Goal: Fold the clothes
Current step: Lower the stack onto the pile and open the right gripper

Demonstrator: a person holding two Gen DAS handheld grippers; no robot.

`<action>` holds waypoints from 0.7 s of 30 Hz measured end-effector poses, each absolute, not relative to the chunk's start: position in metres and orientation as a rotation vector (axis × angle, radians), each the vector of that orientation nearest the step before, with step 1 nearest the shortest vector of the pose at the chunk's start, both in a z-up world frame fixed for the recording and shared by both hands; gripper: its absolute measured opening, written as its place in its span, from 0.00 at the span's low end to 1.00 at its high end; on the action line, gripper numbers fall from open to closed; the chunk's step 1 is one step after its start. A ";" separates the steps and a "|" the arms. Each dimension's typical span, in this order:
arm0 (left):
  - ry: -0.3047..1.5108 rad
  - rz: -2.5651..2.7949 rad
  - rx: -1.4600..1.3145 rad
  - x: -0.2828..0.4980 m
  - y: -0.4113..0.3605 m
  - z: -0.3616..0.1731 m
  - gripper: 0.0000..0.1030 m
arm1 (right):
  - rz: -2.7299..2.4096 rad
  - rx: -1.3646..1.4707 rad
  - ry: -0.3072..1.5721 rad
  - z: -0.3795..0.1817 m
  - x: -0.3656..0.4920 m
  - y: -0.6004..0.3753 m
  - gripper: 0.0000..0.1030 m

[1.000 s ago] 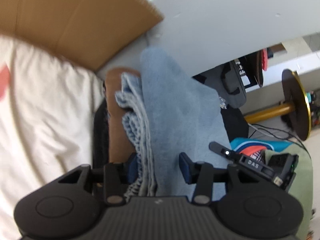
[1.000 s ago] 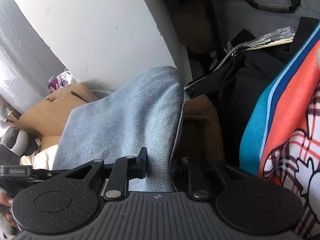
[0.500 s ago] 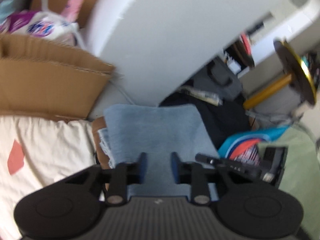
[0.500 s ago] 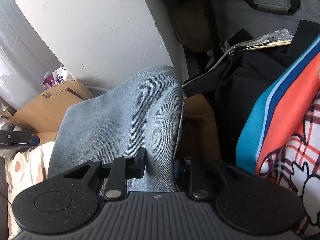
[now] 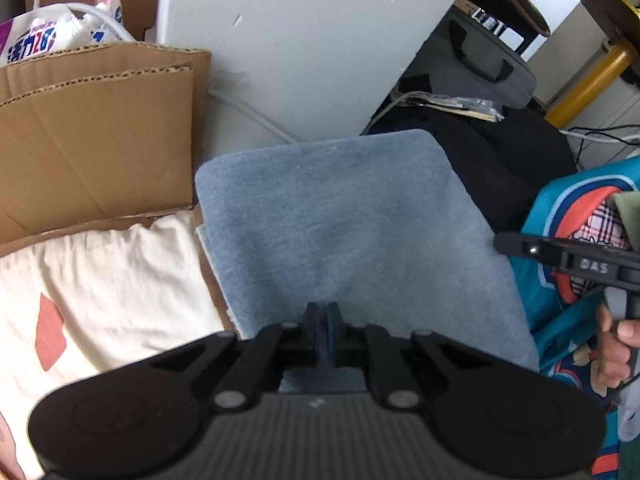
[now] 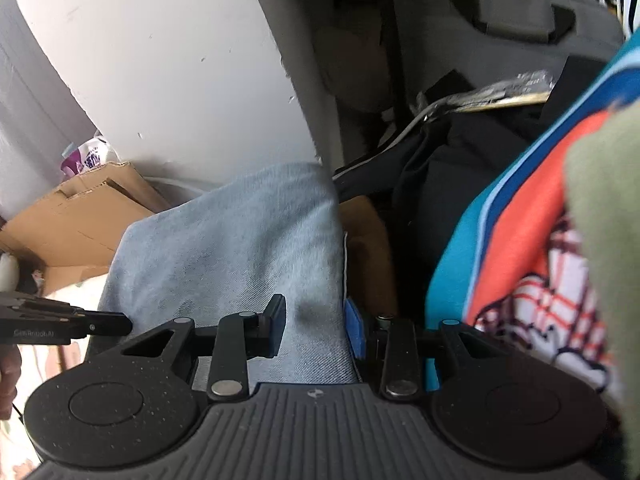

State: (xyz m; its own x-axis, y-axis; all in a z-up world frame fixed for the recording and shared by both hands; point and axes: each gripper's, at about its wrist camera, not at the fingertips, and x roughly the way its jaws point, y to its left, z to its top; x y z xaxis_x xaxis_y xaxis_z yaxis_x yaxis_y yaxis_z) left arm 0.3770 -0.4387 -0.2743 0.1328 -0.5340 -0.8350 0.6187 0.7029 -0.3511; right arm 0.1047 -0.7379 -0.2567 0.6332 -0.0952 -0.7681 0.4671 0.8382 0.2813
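Observation:
A folded light-blue denim garment [image 5: 340, 220] lies flat in the middle on a brown garment [image 6: 368, 248]. My left gripper [image 5: 325, 316] hovers over the denim's near edge, jaws shut pad to pad with nothing seen between them. In the right wrist view the denim [image 6: 240, 248] runs under my right gripper [image 6: 314, 324], whose jaws are opening. The denim's right edge lies between them and the pads no longer squeeze it. The right gripper's fingertip [image 5: 520, 246] shows at the denim's right side, and the left gripper's fingertip [image 6: 100, 326] at its left.
A cream garment with a red patch [image 5: 112, 280] lies left of the denim, below cardboard flaps [image 5: 92, 140]. A white panel [image 5: 300, 40] stands behind. A black garment [image 5: 500, 152], a grey bag [image 6: 500, 40] and a teal-orange printed garment [image 6: 520, 220] crowd the right.
The left jaws went from wide around the denim's layered edge to fully shut, and the gripper rolled and moved so the denim now lies broad before it. The right jaws widened on the denim's edge.

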 end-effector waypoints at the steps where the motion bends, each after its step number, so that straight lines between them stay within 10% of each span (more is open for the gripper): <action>1: 1.169 -0.836 0.090 0.377 -0.440 -0.274 0.03 | -0.329 0.482 0.821 -0.254 0.104 -0.737 0.38; 21: 1.166 -0.751 0.156 0.376 -0.443 -0.277 0.03 | -0.232 0.300 0.911 -0.267 0.165 -0.703 0.42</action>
State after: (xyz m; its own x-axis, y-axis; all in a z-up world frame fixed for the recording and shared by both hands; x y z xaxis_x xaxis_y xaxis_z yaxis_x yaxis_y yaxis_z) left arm 0.3764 -0.4431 -0.2772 0.1843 -0.4530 -0.8723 0.6073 0.7503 -0.2613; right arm 0.1650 -0.7029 -0.2668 0.5931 -0.0700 -0.8021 0.3220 0.9337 0.1566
